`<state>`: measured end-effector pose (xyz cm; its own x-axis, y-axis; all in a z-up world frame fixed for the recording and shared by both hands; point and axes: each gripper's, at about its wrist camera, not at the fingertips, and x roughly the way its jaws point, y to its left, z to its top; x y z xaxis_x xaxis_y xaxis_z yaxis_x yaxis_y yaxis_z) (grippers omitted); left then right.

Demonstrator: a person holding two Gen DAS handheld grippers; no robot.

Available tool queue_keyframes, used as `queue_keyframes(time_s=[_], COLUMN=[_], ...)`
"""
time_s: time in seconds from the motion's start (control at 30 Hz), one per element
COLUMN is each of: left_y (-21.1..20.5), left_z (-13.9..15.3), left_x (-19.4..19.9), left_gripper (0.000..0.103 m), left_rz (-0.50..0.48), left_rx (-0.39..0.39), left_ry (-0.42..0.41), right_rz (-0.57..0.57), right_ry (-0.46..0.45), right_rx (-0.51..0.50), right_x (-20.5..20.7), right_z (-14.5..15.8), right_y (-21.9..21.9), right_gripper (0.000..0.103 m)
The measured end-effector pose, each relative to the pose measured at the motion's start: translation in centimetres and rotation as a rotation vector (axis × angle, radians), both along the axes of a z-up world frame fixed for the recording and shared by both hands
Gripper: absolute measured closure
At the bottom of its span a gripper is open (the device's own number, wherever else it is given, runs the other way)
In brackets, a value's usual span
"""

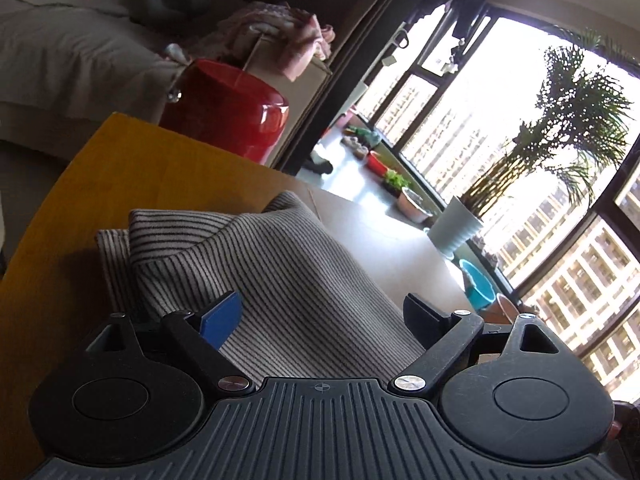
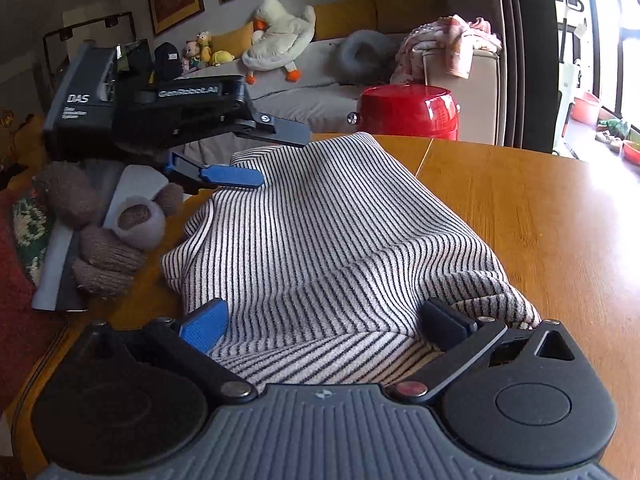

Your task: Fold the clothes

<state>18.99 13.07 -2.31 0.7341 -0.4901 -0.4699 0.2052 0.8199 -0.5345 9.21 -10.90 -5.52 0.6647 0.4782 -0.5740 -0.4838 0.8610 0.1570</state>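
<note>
A white garment with thin black stripes (image 2: 332, 236) lies bunched and partly folded on the wooden table (image 2: 540, 216). It also shows in the left wrist view (image 1: 272, 276). My left gripper (image 1: 324, 312) is open, its fingers spread wide over the cloth's near part. It also shows in the right wrist view (image 2: 272, 156) at the garment's far left edge, one blue finger above and one below the cloth's edge, apart. My right gripper (image 2: 324, 320) is open over the garment's near edge, the cloth lying between the spread fingers.
A red tub (image 2: 408, 110) stands beyond the table's far edge, before a sofa with a plush duck (image 2: 280, 36). Rolled brown socks (image 2: 108, 252) lie on a grey sheet at the table's left. Windows and a potted plant (image 1: 460, 228) are to the right.
</note>
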Motion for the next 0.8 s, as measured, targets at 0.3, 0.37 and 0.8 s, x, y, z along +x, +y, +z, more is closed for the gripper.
queue_keyframes(time_s=[0.3, 0.37, 0.8], left_y=[-1.7, -2.4, -3.0], left_z=[0.3, 0.1, 0.6], left_x=[-3.4, -3.4, -6.0], left_gripper=[0.025, 0.032, 0.024], left_rz=[-0.093, -0.129, -0.11], left_rx=[0.07, 0.079, 0.157], left_ry=[-0.045, -0.043, -0.044], right_rz=[-0.012, -0.029, -0.133], right_ry=[-0.089, -0.129, 0.034], right_rx=[0.015, 0.001, -0.023], right_x=[1.2, 1.8, 6.5], right_z=[4.7, 5.7, -0.6], right_y=[-2.7, -3.2, -5.5], right_gripper=[0.008, 0.021, 0.036])
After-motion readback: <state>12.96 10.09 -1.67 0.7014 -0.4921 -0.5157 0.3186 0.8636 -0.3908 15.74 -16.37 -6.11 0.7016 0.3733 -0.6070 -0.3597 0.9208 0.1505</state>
